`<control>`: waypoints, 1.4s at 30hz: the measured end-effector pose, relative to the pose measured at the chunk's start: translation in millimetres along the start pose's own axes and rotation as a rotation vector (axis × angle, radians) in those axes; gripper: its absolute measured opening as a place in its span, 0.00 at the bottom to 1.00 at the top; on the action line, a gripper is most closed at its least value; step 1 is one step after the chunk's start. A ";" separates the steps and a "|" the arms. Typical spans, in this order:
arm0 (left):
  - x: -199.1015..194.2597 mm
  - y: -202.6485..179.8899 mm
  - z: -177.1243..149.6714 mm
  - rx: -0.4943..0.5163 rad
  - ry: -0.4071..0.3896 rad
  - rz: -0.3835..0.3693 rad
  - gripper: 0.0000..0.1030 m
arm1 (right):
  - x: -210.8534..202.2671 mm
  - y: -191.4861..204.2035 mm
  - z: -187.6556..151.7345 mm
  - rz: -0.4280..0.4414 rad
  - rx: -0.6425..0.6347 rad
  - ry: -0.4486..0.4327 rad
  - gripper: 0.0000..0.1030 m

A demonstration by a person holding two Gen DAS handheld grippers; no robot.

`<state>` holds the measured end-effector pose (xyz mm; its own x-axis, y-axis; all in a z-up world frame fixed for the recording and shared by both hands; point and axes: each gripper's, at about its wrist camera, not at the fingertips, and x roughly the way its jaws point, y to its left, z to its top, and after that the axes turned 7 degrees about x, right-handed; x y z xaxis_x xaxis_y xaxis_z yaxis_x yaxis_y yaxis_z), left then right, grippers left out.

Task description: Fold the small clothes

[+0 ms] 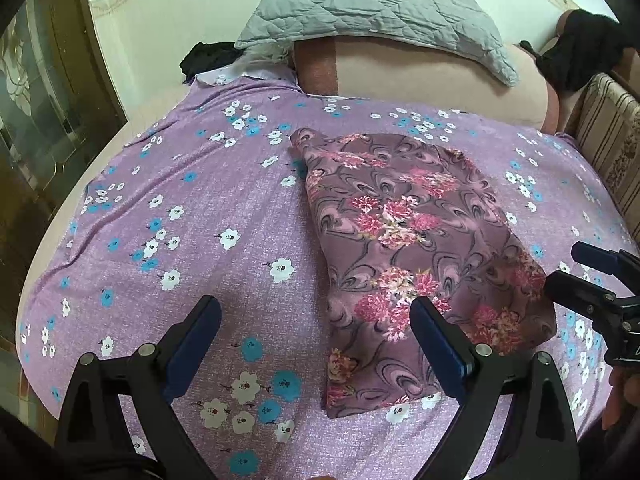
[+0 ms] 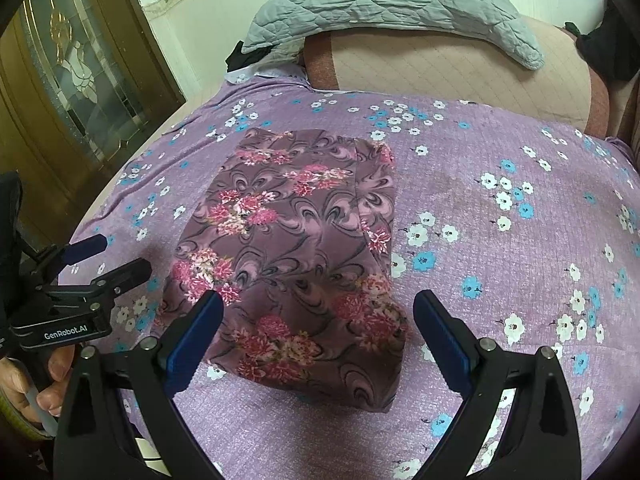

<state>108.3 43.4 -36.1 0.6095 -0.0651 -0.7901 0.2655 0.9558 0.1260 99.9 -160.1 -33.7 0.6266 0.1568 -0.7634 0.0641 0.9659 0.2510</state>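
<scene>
Floral garment (image 1: 420,248), a mauve cloth printed with pink flower clusters, lies flat as a long, roughly rectangular panel in the middle of the lilac bedsheet (image 1: 200,208); a lengthwise overlap near its right edge, clearest in the right wrist view, suggests one side is already turned in, so the fold appears partly made. The near end faces the person, probably so that it can be lifted and carried toward the far end. The left gripper (image 1: 316,336) hovers over the sheet at the garment's near left corner, fingers spread wide, one of them overlapping the cloth edge in view and clamping nothing. The right gripper (image 2: 318,334) likewise stands wide apart, straddling the near end of the garment (image 2: 296,248) without holding it; contact with the fabric cannot be confirmed. Each tool appears at the margin of the other's view, held level with its partner, a symmetry that suits a two-corner pickup. Beyond the sheet sit a pinkish bolster (image 1: 440,80) with a grey quilted cover (image 1: 372,8) draped on it, and a glazed door (image 2: 80,80) at left.
</scene>
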 end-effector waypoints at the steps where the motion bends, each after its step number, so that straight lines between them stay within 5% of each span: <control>1: 0.0 -0.7 0.1 -0.001 0.000 0.000 0.93 | -0.3 -0.3 0.2 0.000 0.000 0.000 0.93; 42: 5.3 -3.7 5.4 0.005 0.001 -0.011 0.93 | 3.7 2.6 5.5 0.012 -0.022 -0.003 0.93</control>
<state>114.6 38.0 -37.5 0.6055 -0.0756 -0.7922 0.2762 0.9536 0.1201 106.7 -158.1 -32.7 0.6296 0.1677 -0.7586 0.0396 0.9682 0.2469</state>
